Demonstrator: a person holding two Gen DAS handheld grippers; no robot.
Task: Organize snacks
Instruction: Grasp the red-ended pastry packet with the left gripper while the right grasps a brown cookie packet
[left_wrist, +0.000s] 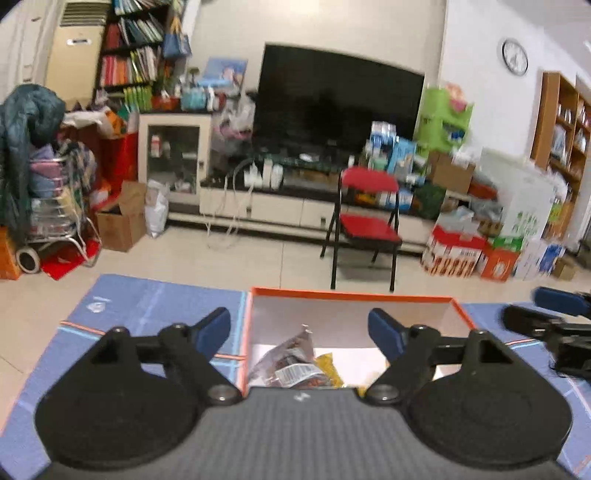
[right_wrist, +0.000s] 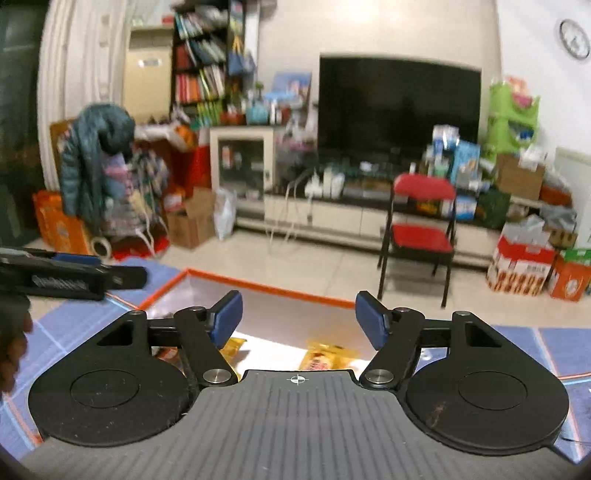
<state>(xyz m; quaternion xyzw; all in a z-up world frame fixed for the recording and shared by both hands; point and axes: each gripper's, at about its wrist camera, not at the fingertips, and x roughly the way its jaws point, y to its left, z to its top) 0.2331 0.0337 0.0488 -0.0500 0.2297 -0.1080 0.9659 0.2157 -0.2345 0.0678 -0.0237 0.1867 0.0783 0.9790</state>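
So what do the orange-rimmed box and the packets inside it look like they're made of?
Box: probably cardboard, with thin straight walls, an orange outside and rim and a plain white, matte inside. Silvery packet: crinkled plastic or foil film that glints, with a printed label. Yellow packets: glossy film too by their sheen, though blur leaves that open.

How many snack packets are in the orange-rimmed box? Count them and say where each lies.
3, all at the orange-rimmed box's near end: a clear packet leftmost, a yellow packet beside it, a yellow-orange packet farther right. More may be hidden.
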